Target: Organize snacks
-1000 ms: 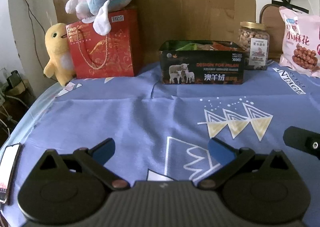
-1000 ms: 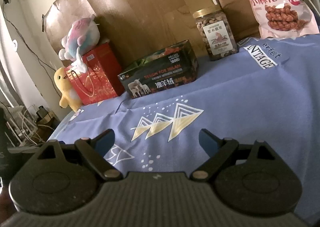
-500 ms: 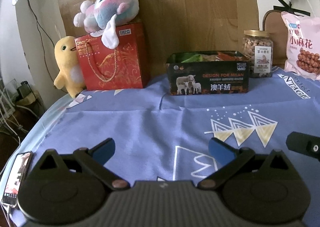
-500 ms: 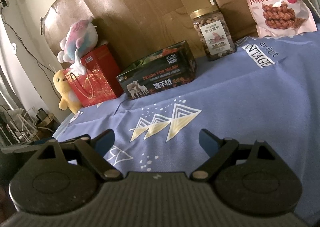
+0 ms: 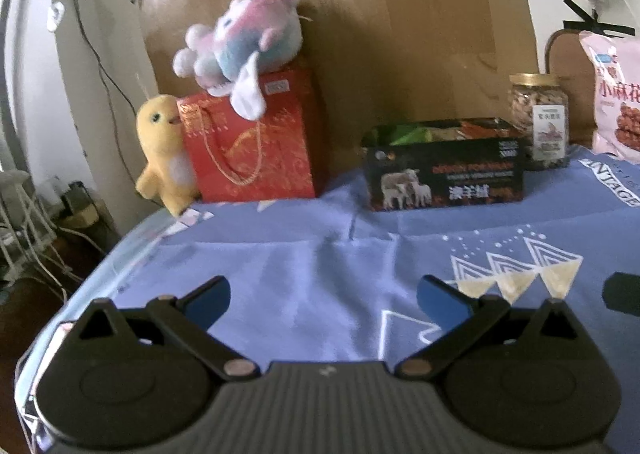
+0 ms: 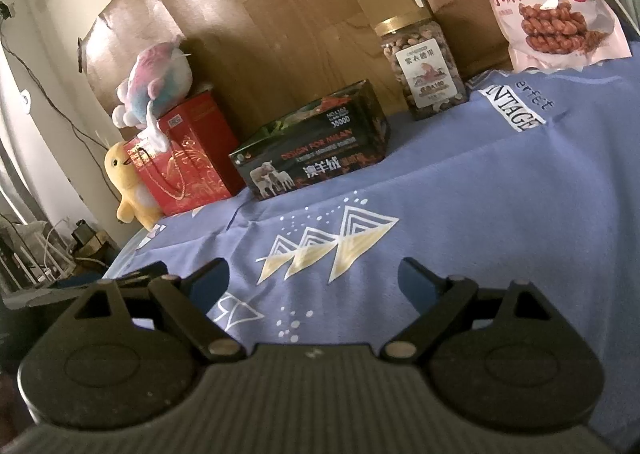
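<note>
Your left hand-held gripper (image 5: pixel 323 296) and right hand-held gripper (image 6: pixel 314 276) both hover released, jaws spread over the blue cloth (image 6: pixel 500 190). At the back stands a dark open box (image 6: pixel 316 158) reading "DESIGN FOR MILAN", a gold-lidded nut jar (image 6: pixel 424 66) beside it, and a pink snack bag (image 6: pixel 548 2) farther right.

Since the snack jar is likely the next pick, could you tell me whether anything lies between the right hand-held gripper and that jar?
Nothing visible does. The right hand-held gripper, open, faces bare blue tablecloth up to the nut jar. The dark open box sits left of that line, the pink snack bag right of it.
</note>
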The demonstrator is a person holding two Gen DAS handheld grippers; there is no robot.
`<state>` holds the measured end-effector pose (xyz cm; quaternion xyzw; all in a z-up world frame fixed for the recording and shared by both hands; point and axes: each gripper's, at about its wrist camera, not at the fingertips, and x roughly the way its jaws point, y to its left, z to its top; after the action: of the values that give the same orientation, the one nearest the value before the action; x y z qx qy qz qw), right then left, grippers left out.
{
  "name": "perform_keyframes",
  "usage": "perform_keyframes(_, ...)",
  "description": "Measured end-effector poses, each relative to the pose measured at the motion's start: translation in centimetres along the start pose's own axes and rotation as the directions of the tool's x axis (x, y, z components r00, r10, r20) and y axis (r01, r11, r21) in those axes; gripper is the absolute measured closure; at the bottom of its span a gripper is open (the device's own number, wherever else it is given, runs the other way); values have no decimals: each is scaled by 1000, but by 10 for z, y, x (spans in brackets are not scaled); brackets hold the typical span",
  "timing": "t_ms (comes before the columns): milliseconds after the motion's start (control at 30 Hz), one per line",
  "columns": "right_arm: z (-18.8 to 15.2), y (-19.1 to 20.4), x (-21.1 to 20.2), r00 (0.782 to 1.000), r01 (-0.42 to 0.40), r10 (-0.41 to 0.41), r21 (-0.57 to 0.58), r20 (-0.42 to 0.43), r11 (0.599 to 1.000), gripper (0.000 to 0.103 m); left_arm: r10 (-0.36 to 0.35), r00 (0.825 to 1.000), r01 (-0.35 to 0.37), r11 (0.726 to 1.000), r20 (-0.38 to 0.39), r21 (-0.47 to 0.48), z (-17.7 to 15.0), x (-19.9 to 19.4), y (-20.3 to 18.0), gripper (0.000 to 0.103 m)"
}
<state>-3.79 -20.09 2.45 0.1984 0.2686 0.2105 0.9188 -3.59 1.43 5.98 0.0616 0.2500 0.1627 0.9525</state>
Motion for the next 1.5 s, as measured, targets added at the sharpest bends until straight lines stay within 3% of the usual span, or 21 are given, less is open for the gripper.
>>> perform_keyframes(100,0,0,0,1000,-1,1,3,-1,1000,10,28,1000,-28,999,13,22,-1,1,-2,0)
perform_keyframes(400,0,-1,0,1000,-2,2,13,-1,1000,10,-3,1000,5,998,-18,60,-6,2,-12,0)
perform_keyframes(1000,-1,1,-3,999,28,-28,-4,31,1000,9,-116,981,127,990,-154,62,-10,9,-22,0)
perform_keyframes(1500,3,2,-9,996,74,-73,-21,58,997,6,-190,966,199,979,-173,34,4,8,-31,0)
